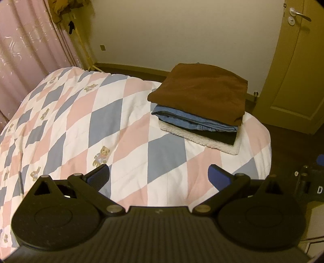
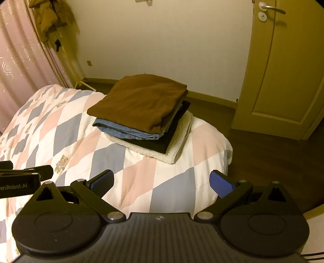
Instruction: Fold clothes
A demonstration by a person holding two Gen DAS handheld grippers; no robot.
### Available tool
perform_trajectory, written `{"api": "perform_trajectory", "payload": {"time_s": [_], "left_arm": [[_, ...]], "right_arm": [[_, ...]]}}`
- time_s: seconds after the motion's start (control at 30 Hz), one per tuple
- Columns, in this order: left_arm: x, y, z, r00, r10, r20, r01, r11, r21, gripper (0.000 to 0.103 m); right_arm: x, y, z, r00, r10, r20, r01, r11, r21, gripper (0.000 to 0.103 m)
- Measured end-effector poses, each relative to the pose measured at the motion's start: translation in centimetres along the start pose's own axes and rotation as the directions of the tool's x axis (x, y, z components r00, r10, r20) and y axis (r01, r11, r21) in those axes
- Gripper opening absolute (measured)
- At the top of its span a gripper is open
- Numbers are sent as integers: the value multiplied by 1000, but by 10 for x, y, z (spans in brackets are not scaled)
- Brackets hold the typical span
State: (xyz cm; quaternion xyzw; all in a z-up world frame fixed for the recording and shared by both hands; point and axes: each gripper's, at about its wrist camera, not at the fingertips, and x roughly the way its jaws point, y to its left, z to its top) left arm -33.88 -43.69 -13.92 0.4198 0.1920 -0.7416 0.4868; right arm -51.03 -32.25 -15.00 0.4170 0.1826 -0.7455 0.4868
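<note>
A stack of folded clothes sits near the far right corner of the bed: a brown garment [image 1: 200, 93] [image 2: 139, 103] on top, blue denim [image 1: 192, 119] [image 2: 125, 129] under it, a black piece [image 1: 218, 137] [image 2: 160, 144], and a white fleecy piece [image 1: 202, 141] [image 2: 178, 145] at the bottom. My left gripper [image 1: 159, 178] hovers open over the quilt, well short of the stack, holding nothing. My right gripper [image 2: 162, 182] is likewise open and empty above the quilt's near right part. The left gripper's body [image 2: 22, 180] shows at the right wrist view's left edge.
The bed carries a pink, blue and white diamond quilt [image 1: 85, 121] [image 2: 66, 133] with teddy bears. Pink curtains [image 1: 26, 46] hang at left, with clothes on a rack [image 2: 48, 18] beside them. A door [image 1: 299, 66] [image 2: 283, 81] stands at right over dark wooden floor [image 2: 263, 161].
</note>
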Motion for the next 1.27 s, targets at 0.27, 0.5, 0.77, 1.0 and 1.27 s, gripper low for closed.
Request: {"api": "perform_trajectory", "payload": {"time_s": [0.27,0.5,0.77,1.0,1.27], "left_arm": [[17,-3,15,999,-23,28,22,1000,18,102],[38,-4,25,1000,-25,4,25,999,21,102],[58,-3,34,997,-72,-13,72,997,-11,102],[68,-7,42,998,-62,-15,62,998,-6,102],[61,-8,49,996,-80,30,81,997,-14,102]], "right_arm": [[19,-1,13,1000,-1,-12,1,1000,8,103],[33,-3,24,1000,1,-21,-1,1000,10,103],[49,-5,33,999,1,-33,-1,1000,7,103],[61,-8,39,999,-6,-41,6,1000,5,103],[67,-12,47,999,-7,-38,7,1000,1,103]]}}
